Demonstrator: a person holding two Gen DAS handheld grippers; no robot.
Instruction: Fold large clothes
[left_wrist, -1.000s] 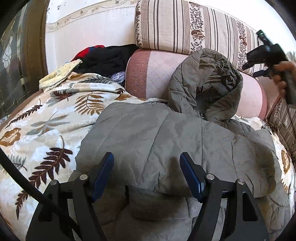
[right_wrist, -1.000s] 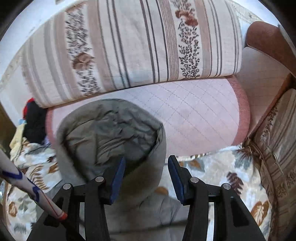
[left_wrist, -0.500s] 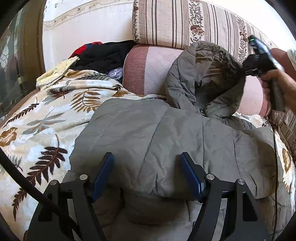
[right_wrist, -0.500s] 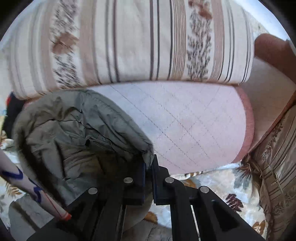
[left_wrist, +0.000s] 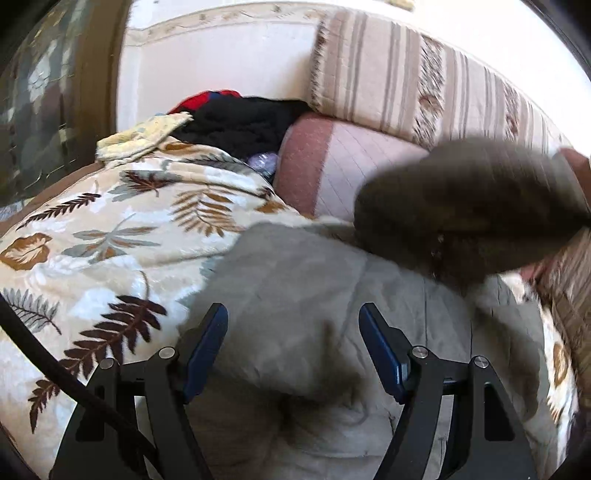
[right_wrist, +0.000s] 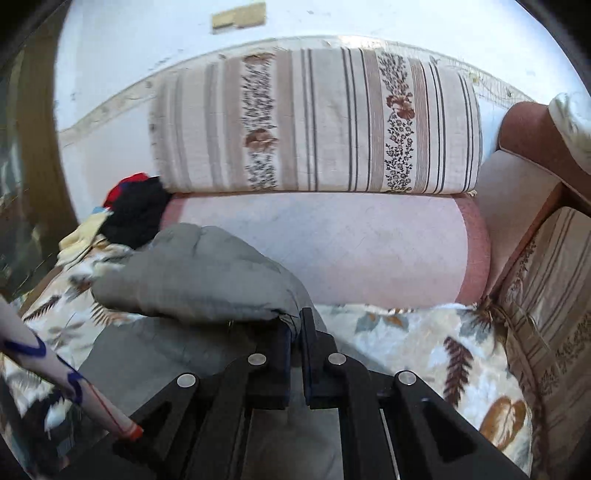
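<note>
Right gripper (right_wrist: 294, 334): jaws closed, blue pads pinching the edge of the hood (right_wrist: 195, 273) of the grey-green padded hooded jacket (left_wrist: 314, 295). No gap visible between pads beyond the fabric fold. The hood is lifted clear of the pink quilted bolster cushion (right_wrist: 351, 243) and hangs to the left of the fingers in the right wrist view; in the left wrist view it shows as a dark blur above the jacket's upper right part.

Left gripper (left_wrist: 293, 345): jaws apart, nothing pinched. The jacket body lies flat directly beneath and ahead of the fingers, spread on the cream leaf-print blanket (left_wrist: 92, 258).

Background: striped floral back cushion (right_wrist: 317, 125) above the bolster; pile of black and red clothes (left_wrist: 236, 118) at the far left corner.
</note>
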